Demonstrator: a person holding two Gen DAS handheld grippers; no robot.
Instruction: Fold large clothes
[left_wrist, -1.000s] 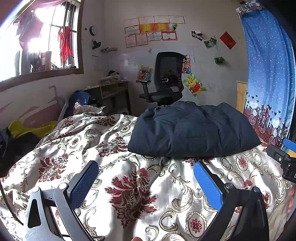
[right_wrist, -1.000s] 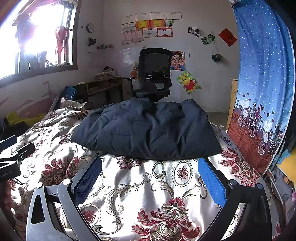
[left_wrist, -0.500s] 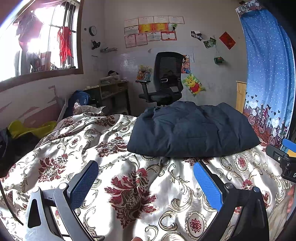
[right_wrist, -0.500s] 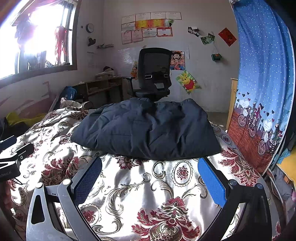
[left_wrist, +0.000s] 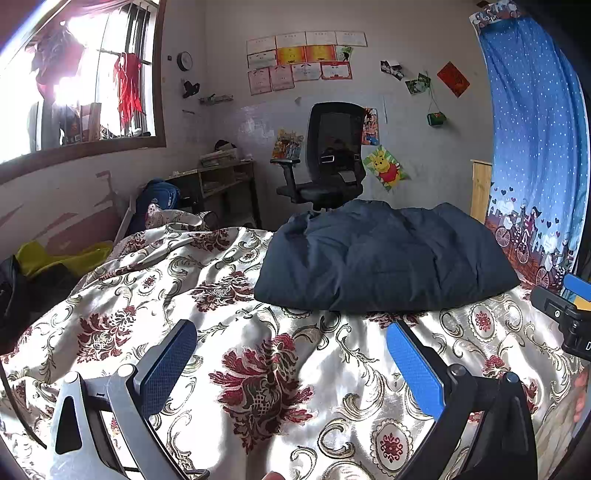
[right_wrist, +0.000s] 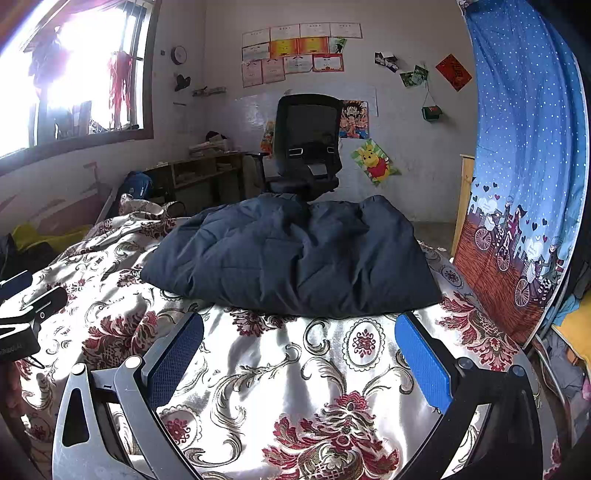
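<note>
Both are spread wide with nothing in them: left hand-held gripper (left_wrist: 291, 354) and right hand-held gripper (right_wrist: 299, 350), hovering over the shiny flowered bedspread (left_wrist: 258, 387). Just past them the dark blue jacket (right_wrist: 291, 254) lies in a folded, puffy bundle on the bed. Behind it, a black office chair (left_wrist: 332, 155) by the wall.

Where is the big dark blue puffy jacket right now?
The dark blue jacket lies folded on the flowery bedspread, ahead of both open grippers, in front of the black office chair. The blue curtain hangs to its right.
</note>
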